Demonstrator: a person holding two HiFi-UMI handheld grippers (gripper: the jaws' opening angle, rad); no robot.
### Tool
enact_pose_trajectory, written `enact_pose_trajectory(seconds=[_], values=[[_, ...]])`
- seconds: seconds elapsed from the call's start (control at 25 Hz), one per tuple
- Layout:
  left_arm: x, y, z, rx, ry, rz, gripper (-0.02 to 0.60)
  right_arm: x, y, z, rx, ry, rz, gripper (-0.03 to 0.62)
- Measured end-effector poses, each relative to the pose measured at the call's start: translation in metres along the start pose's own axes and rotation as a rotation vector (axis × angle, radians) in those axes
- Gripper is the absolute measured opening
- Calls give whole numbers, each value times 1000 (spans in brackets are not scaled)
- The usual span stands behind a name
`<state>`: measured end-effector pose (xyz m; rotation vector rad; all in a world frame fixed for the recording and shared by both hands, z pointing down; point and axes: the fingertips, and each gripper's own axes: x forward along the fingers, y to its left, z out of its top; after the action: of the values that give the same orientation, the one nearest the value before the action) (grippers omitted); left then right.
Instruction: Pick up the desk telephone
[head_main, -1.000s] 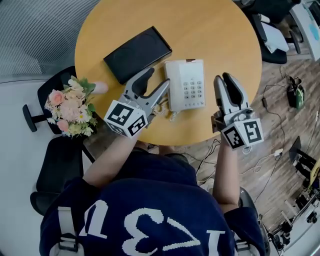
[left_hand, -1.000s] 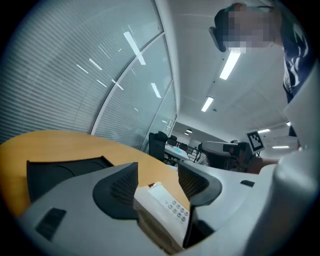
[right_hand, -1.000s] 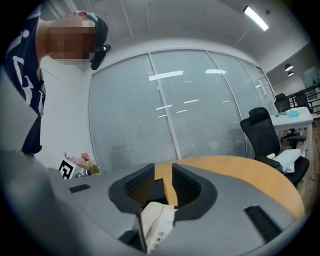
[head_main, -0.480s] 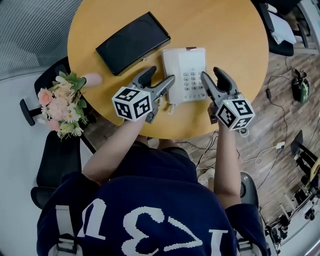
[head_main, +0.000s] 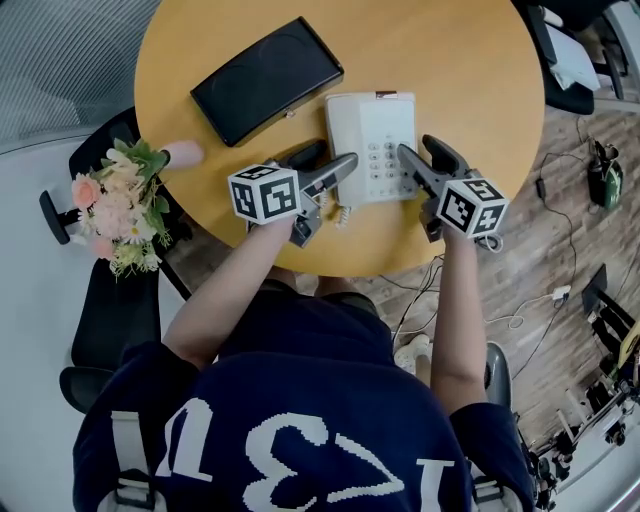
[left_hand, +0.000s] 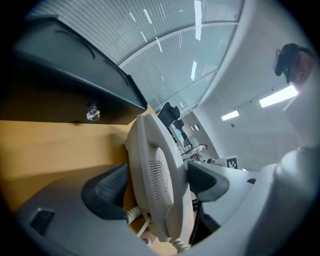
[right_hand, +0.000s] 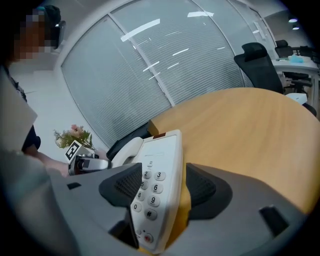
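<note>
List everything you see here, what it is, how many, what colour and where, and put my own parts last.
table: one, round, yellow-brown wood, centre of the head view
desk telephone: one, white, near the table's front edge
handset: one, white, on the telephone's left side
case: one, flat, black, on the table behind and left of the telephone
bouquet: one, pink and white with green leaves, at the table's left edge
office chairs: two, black, one left of the table, one at top right
cables: several, light and dark, on the floor at right
shirt: one, navy with white print, bottom of the head view
left gripper: one, grey, jaws opening with the handset between them
right gripper: one, grey, jaws opening around the telephone's keypad edge
</note>
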<state>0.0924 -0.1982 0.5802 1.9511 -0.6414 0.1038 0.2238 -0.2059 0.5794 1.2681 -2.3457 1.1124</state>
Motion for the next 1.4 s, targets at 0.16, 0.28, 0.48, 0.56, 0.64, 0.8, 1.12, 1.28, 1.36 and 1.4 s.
enact_pose_trajectory(seconds=[0.16, 0.28, 0.48, 0.56, 0.64, 0.8, 1.12, 1.28, 1.36, 1.4], values=[[4, -5, 5, -75, 16, -79, 351, 8, 3, -13, 24, 90, 113, 256], [4, -6, 10, -155, 16, -126, 351, 15, 3, -21, 53, 133, 165, 259], [14, 0, 9, -143, 66, -103, 352, 22, -1, -23, 92, 164, 217, 259], [17, 2, 11, -151, 63, -110, 353, 24, -3, -20, 119, 156, 226, 259], [19, 3, 14, -163, 51, -120, 353, 25, -6, -17, 152, 150, 216, 258], [18, 1, 16, -160, 33, -104, 351, 26, -9, -14, 185, 151, 185, 258], [6, -7, 12, -29, 51, -23, 350, 18, 2, -31, 235, 164, 180, 256], [0, -14, 9, -29, 87, -25, 350, 9, 11, -38, 276, 164, 182, 256], [-4, -17, 8, -32, 97, -22, 350, 6, 16, -38, 285, 165, 183, 256], [-6, -18, 8, -33, 101, -20, 350, 5, 18, -38, 285, 166, 182, 256]])
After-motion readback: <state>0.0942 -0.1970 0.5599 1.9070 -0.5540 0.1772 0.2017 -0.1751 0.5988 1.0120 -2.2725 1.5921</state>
